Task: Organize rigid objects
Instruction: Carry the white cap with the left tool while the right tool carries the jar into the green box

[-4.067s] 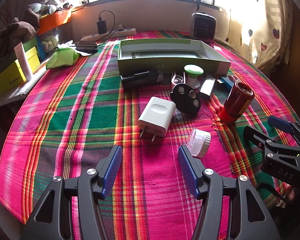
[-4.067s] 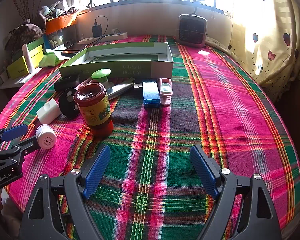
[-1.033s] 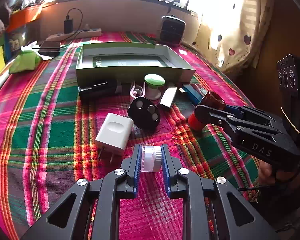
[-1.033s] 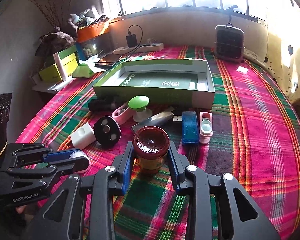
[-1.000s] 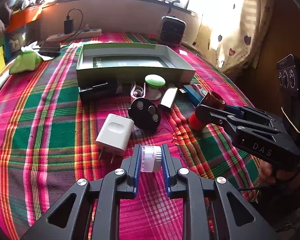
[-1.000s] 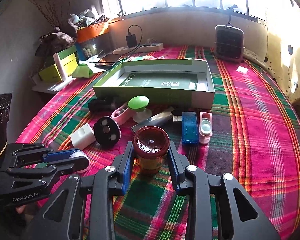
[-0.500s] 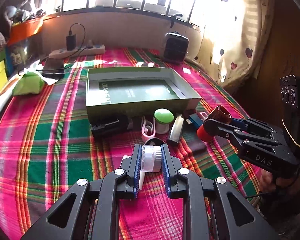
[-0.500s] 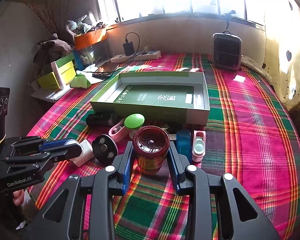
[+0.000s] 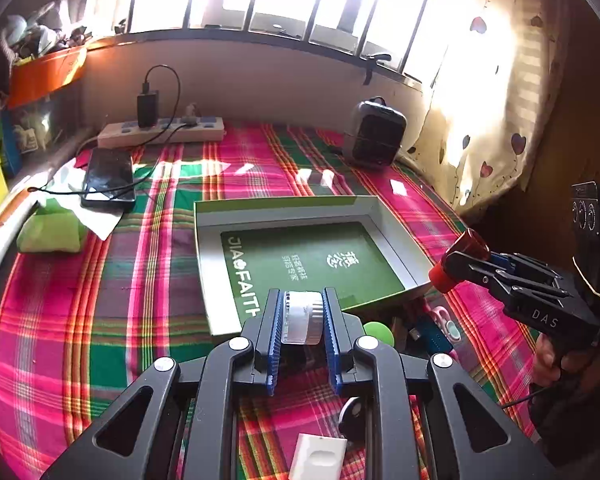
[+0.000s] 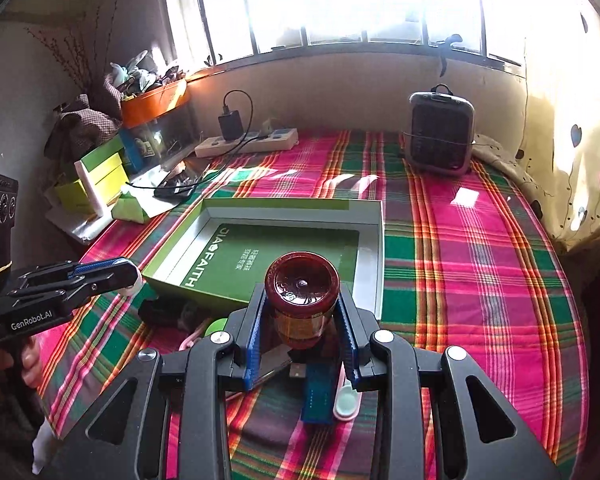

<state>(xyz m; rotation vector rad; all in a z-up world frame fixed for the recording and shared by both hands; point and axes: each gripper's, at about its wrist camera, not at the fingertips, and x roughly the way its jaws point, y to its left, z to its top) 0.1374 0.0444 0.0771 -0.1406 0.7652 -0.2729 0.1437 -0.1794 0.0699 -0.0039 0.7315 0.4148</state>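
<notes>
My left gripper (image 9: 302, 316) is shut on a small white jar (image 9: 302, 318), held in the air above the near edge of the open green box (image 9: 212, 248). My right gripper (image 10: 302, 320) is shut on a red-lidded jar (image 10: 302, 284) with a yellow label, held above the box's near right corner (image 10: 374, 248). The red jar also shows in the left wrist view (image 9: 458, 256) at the box's right side. The left gripper shows in the right wrist view (image 10: 130, 278) at the box's left corner.
Below the grippers lie a white charger (image 9: 318, 458), a black disc (image 9: 352, 418), a green-capped item (image 9: 378, 334), a blue block (image 10: 318, 400), a pink item (image 10: 346, 402) and a black case (image 10: 168, 314). A heater (image 10: 440, 136), power strip (image 10: 248, 142) and phone (image 9: 108, 178) lie beyond the box.
Both grippers closed on their jars, lifted them off the cloth, and have moved forward and up until they hang over the green box's near edge.
</notes>
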